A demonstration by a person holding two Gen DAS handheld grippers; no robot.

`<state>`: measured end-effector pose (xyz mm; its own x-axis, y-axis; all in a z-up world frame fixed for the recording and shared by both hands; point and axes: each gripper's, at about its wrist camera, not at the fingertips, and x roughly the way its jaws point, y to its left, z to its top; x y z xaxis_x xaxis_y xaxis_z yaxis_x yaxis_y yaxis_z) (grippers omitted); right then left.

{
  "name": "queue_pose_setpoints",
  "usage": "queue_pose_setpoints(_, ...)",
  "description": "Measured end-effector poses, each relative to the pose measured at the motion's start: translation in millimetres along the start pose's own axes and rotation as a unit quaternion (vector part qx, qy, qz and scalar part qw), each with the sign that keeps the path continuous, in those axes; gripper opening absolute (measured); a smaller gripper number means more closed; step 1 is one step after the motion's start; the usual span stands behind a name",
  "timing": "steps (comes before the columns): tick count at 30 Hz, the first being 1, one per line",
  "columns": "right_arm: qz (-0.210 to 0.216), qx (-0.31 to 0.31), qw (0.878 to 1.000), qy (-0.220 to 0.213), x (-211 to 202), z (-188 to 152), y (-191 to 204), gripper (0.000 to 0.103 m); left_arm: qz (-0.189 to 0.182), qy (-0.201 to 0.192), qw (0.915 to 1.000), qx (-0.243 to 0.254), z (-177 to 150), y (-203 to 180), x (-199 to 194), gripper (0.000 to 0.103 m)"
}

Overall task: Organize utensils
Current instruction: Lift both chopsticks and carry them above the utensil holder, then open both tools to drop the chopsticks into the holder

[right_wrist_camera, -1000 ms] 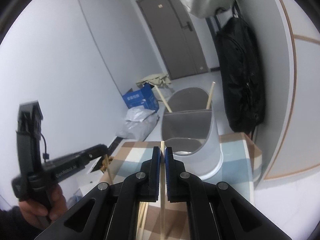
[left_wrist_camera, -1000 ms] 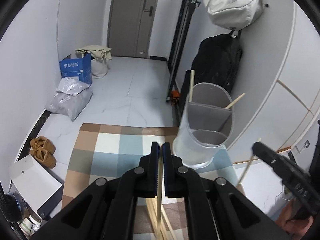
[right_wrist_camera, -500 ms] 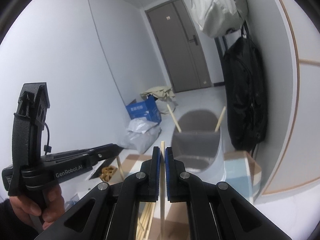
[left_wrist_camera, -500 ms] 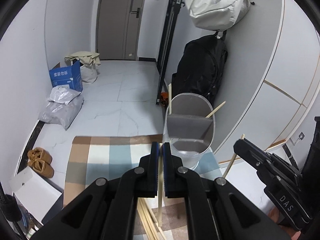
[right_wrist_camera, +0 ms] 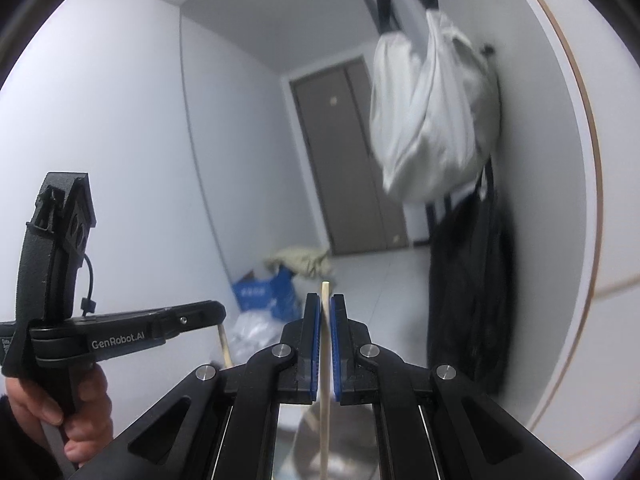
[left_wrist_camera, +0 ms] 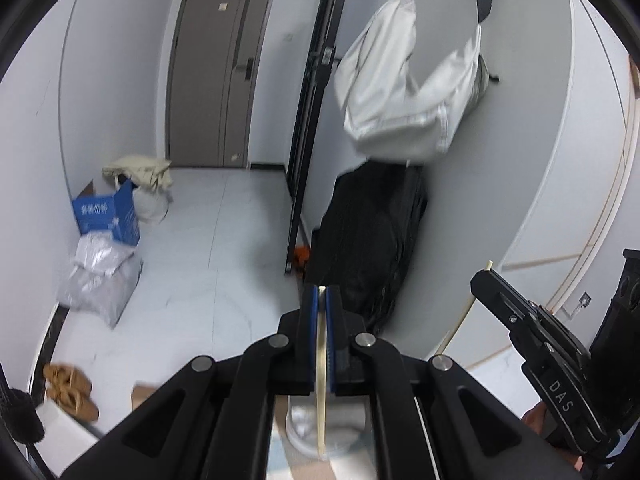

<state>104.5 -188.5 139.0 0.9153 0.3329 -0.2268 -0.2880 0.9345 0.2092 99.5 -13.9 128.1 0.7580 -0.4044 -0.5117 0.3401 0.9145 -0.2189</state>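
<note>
Chopstick (right_wrist_camera: 325, 364) gripped, white bag (right_wrist_camera: 432, 120); black bag (right_wrist_camera: 468, 296) beyond

The left tool (left_wrist_camera: 321, 292) is black with blue pads, gripping a pale wooden chopstick (left_wrist_camera: 321, 380); a white bag (left_wrist_camera: 408, 96) hangs above a black one (left_wrist_camera: 368, 248); blue box (left_wrist_camera: 106, 214); grey-brown door (left_wrist_camera: 220, 68); tan slippers (left_wrist_camera: 70, 388).

Home entryway, grey front door (left_wrist_camera: 222, 68) standing upper centre, slippers (left_wrist_camera: 70, 390) lying lower left, bags hanging upper right (left_wrist_camera: 412, 92)
</note>
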Motion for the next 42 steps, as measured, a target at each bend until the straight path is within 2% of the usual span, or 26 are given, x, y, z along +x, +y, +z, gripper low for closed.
queue_pose_setpoints(4, -0.009, 0.006, 1.000, -0.021, 23, 14, -10, 0.004, -0.005, -0.015, 0.9999, 0.001, 14, 1, 16, 0.000)
queue_pose_setpoints(7, -0.013, 0.009, 1.000, -0.023, 41, 11, -14, 0.004, -0.012, -0.013, 0.9998, -0.004, 15, 5, 30, 0.000)
queue_pose_setpoints(14, -0.027, 0.007, 1.000, 0.004, 76, -12, -32, 0.004, -0.017, 0.002, 0.9998, -0.008, 1, 19, 65, 0.000)
queue_pose_setpoints(23, -0.019, -0.005, 0.999, 0.027, 82, -37, -36, 0.004, -0.027, 0.012, 0.9996, -0.004, -13, 19, 77, 0.000)
queue_pose_setpoints(28, -0.002, -0.015, 0.999, 0.045, 82, -46, -31, 0.004, -0.039, 0.034, 0.9986, 0.001, -21, 17, 79, 0.000)
queue_pose_setpoints(32, 0.019, -0.010, 0.997, 0.075, 86, -52, -30, 0.008, -0.065, 0.076, 0.9950, -0.006, -23, 21, 82, 0.000)
queue_pose_setpoints(34, 0.022, -0.007, 0.996, 0.091, 84, -54, -29, 0.014, -0.070, 0.092, 0.9931, -0.022, -23, 25, 83, 0.009)
queue_pose_setpoints(35, 0.024, -0.003, 0.995, 0.097, 82, -55, -29, 0.021, -0.067, 0.093, 0.9930, -0.025, -23, 27, 81, 0.021)
queue_pose_setpoints(36, 0.027, 0.002, 0.994, 0.102, 79, -56, -30, 0.027, -0.062, 0.092, 0.9935, -0.026, -22, 28, 76, 0.038)
queue_pose_setpoints(37, 0.025, 0.007, 0.994, 0.104, 75, -56, -31, 0.037, -0.056, 0.087, 0.9942, -0.027, -23, 28, 71, 0.047)
queue_pose_setpoints(38, 0.021, 0.012, 0.994, 0.104, 70, -57, -33, 0.039, -0.051, 0.077, 0.9953, -0.029, -23, 29, 63, 0.056)
queue_pose_setpoints(40, 0.015, 0.020, 0.994, 0.104, 61, -58, -35, 0.041, -0.032, 0.063, 0.9972, -0.024, -23, 27, 49, 0.058)
queue_pose_setpoints(42, 0.009, 0.028, 0.994, 0.101, 48, -59, -37, 0.048, -0.013, 0.057, 0.9981, -0.020, -25, 26, 38, 0.064)
